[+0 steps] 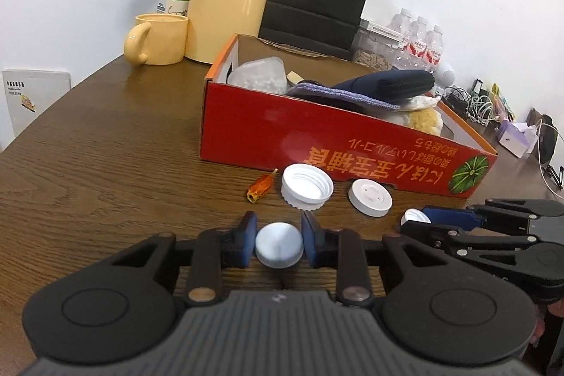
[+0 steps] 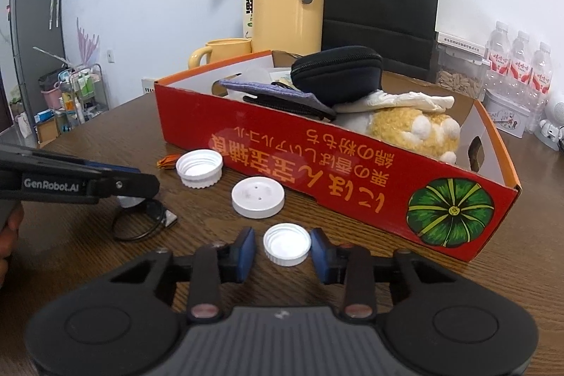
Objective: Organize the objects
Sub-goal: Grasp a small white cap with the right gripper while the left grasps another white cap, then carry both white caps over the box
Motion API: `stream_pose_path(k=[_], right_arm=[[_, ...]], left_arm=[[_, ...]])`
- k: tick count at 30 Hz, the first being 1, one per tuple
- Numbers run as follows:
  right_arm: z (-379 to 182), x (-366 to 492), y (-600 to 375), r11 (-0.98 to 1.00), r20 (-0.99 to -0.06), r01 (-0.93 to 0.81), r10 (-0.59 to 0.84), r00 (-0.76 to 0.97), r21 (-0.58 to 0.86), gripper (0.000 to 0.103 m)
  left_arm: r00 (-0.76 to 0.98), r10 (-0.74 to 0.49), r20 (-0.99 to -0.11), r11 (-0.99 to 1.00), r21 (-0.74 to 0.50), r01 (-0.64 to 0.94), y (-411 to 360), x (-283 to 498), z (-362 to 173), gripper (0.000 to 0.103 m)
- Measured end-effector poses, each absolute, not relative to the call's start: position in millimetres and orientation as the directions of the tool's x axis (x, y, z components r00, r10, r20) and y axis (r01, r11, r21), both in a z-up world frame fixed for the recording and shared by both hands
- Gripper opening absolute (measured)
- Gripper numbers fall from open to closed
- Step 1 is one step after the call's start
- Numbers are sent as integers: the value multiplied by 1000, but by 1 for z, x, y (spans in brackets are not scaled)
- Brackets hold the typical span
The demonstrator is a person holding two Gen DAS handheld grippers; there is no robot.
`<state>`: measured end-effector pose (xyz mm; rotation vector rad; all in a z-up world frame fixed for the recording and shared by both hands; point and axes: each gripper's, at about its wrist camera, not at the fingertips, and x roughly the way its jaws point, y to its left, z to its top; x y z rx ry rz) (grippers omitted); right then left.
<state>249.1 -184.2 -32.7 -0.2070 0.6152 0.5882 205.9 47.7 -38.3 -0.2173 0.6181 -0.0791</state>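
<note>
- Since both claws work the caps before the red box (image 1: 268, 133) at once, my left gripper (image 1: 279, 244) is clamped on a smooth white cap (image 1: 279, 249).
- My right gripper (image 2: 283, 247) brackets a ridged cap (image 2: 287, 244), pads nearly touching; grip uncertain.
- Ahead: two loose lids (image 2: 258, 196).

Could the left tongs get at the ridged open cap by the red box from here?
Probably yes: the ridged cap lies just ahead on bare table, but the left tongs are already closed on a smaller white cap.
</note>
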Motion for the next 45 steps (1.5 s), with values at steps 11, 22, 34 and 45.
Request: stream_pose_path(k=[11,22,34,45], right_arm=[[-31,241,-181,820,-580,-572,449,679,-35,27],[-24,228,-188,826,-511,-562,470,719,-31,27],[-8,226,-193,827,-456,-560,482,748,-46,27],[36,247,-208,860,-328,-506,458,826,-72,27]], left_arm=[[831,-100,-547,978,-207,-19,48,203,-38,29],[860,-71,-505,986,-169,-18,43,195,-31,28],[891,-106,-442,987,-156,40,32,202,-1,28],[932,-115,-343,987,-144,69,20,231,36,28]])
